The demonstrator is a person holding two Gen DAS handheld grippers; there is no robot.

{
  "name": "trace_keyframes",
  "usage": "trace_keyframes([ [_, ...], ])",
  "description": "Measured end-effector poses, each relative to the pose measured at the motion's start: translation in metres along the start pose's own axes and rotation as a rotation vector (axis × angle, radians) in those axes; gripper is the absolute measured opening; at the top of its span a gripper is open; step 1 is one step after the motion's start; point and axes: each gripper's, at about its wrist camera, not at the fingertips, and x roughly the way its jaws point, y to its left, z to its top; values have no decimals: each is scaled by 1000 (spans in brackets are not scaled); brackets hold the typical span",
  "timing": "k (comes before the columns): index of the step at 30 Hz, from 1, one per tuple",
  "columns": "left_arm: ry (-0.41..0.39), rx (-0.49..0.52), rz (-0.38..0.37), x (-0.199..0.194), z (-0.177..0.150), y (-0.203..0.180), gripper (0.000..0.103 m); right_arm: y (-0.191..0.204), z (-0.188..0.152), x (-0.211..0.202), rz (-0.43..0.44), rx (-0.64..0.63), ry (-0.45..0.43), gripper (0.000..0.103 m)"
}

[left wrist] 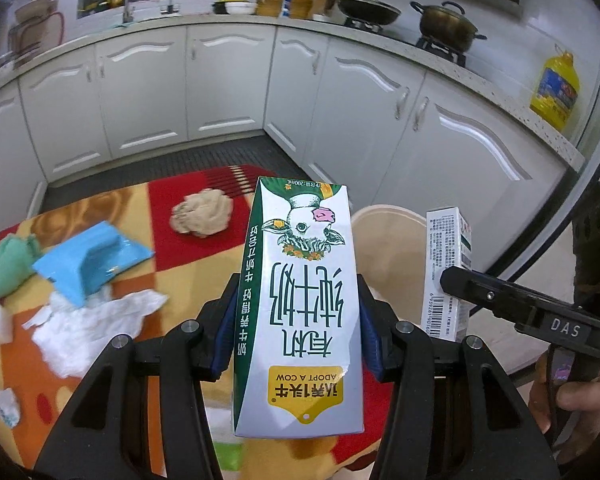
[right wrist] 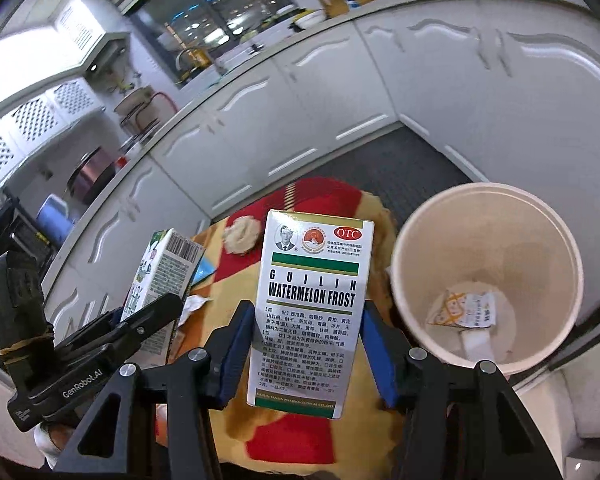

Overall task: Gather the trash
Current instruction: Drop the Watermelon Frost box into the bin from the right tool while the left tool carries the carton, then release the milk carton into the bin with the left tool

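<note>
Milk carton (left wrist: 300, 304) fills left tongs (left wrist: 298, 312); medicine box (right wrist: 310, 312) fills right tongs (right wrist: 308, 344).

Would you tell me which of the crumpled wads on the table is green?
The green wad at the table's left edge, beside the blue plastic piece; the other wad, farther back, is beige.

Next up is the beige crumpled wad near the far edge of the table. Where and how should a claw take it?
Grip the beige crumpled wad across its middle, coming from above with the fingers straddling its two sides. It is a soft, rounded lump lying free on the tablecloth, so no side offers an edge; a top-down pinch should compress it.
</note>
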Motion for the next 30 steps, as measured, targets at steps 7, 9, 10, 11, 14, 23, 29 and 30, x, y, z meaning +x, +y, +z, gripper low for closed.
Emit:
trace_keyframes([
  [7,40,35,-53,29,12,-30,50,-41,8,2,-73,61,-11,51],
  [9,54,39,-64,40,14,-38,50,-53,9,5,-93,80,-8,51],
  [10,59,39,-69,45,15,-42,50,-61,10,8,-104,94,-3,51],
  [11,65,40,-76,49,16,-45,50,-67,10,10,-113,103,-1,51],
  [14,86,44,-101,67,20,-57,50,-84,13,18,-158,124,5,51],
  [23,126,15,-179,122,30,-80,51,-121,18,32,-245,183,12,53],
  [29,173,2,-185,145,27,-83,62,-128,11,28,-265,200,18,55],
  [30,174,5,-182,145,25,-83,62,-127,9,28,-267,197,21,55],
])
